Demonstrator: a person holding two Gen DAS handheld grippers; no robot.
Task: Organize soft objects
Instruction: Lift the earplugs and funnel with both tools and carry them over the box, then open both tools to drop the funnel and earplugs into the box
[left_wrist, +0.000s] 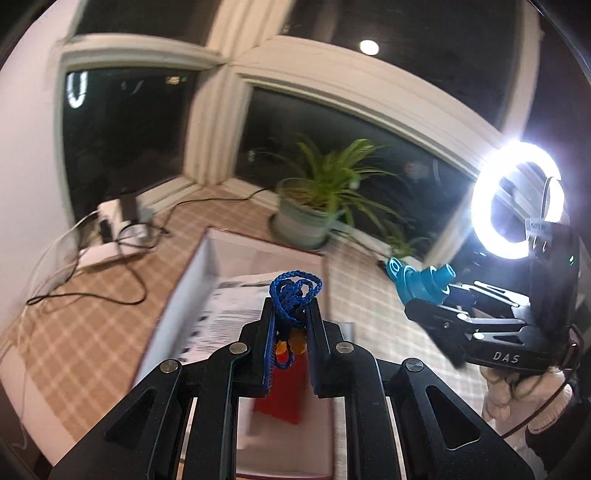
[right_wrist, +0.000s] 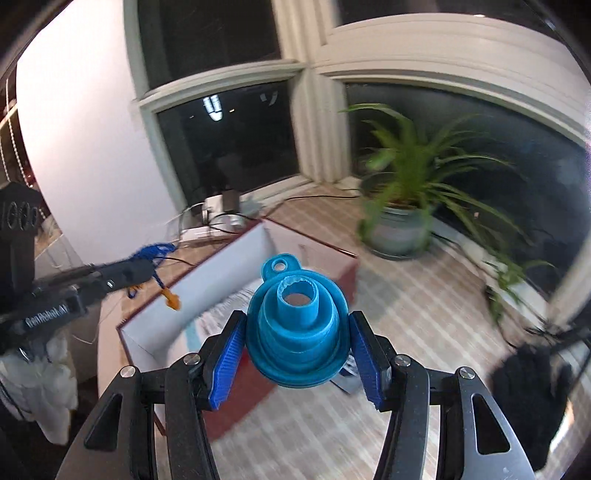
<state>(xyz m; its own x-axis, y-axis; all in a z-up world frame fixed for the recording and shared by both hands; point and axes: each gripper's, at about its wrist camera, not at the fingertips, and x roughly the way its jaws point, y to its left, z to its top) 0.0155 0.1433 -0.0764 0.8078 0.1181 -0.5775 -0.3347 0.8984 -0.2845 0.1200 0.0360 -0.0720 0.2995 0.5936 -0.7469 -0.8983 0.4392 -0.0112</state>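
My left gripper (left_wrist: 291, 321) is shut on a blue braided cord (left_wrist: 293, 295) with orange earplugs (left_wrist: 295, 345) hanging from it, held above an open white-lined box (left_wrist: 192, 288). In the right wrist view the left gripper (right_wrist: 144, 271) shows at the left with the cord (right_wrist: 153, 253) and an orange plug (right_wrist: 170, 300) dangling. My right gripper (right_wrist: 297, 341) is shut on a blue collapsible silicone funnel (right_wrist: 297, 332), held above the checked cloth beside the box (right_wrist: 155, 332). In the left wrist view the right gripper (left_wrist: 413, 295) holds the funnel (left_wrist: 421, 282) at the right.
The box holds printed paper (left_wrist: 229, 314) and a red item (left_wrist: 280, 398). A potted spider plant (left_wrist: 314, 206) stands by the dark window. A power strip with cables (left_wrist: 114, 229) lies at the back left. A bright ring light (left_wrist: 517, 199) stands at the right. A black object (right_wrist: 528, 384) lies at the right.
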